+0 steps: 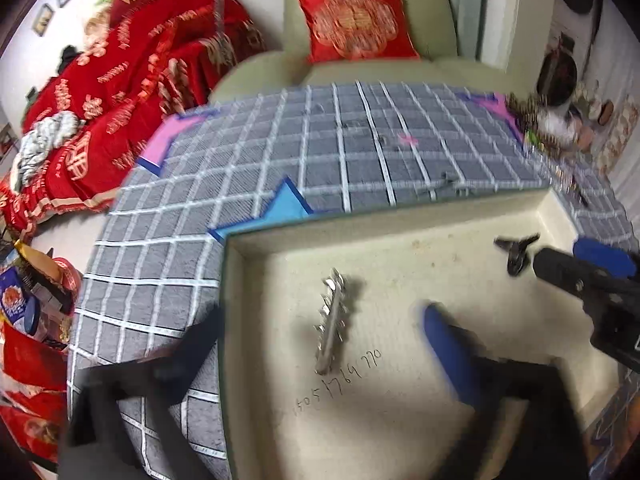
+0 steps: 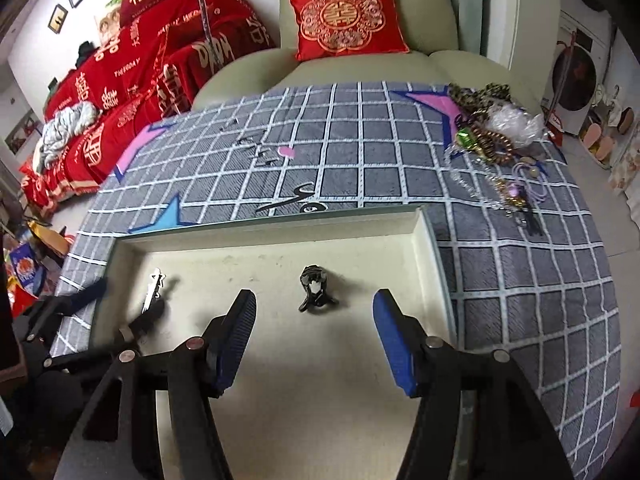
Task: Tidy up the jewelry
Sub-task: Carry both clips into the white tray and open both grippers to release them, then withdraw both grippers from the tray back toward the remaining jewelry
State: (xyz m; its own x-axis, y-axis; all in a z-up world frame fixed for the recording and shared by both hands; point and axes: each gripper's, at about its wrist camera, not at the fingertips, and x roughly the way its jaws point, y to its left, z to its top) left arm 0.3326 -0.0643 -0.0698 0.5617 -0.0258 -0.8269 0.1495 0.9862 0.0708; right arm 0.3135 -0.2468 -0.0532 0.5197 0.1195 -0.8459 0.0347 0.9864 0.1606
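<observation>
A living room with a pale green armchair point(image 2: 360, 68) and red bedding printed with gold characters lies beyond a table draped in a grey cloth with a white grid point(image 2: 360, 168). On the cloth, directly under both grippers, sits a shallow cream-lined tray with a dark green rim point(image 2: 276, 236), evidently the place where sorted pieces are being gathered. The right gripper point(image 2: 316, 340) hangs over the tray with its blue-padded jaws spread and empty; a small black claw hair clip point(image 2: 316, 290) lies on the lining just ahead of it, between the fingertips' lines but untouched, which reads as just set down. The left gripper point(image 1: 320, 344) also stands wide open with nothing in it, one finger out over the cloth and the other over the tray, and a silver toothed metal hair clip point(image 1: 332, 320) lies flat on the lining between them, again apart from the pads. The two clips lie well apart, probably so each has its own spot. A tangled heap of bead bracelets, chains and crumpled clear wrap point(image 2: 496, 136) waits ahead and to the right of the right gripper, near the cloth's far corner, likely the unsorted stock. Handwritten digits on the tray floor point(image 1: 340, 380), near the left gripper, seem to read "1805176770", though blur makes that uncertain. The red cushion point(image 2: 344, 20) bears a gold double-happiness character; the bedding shows "THURSDAY".
</observation>
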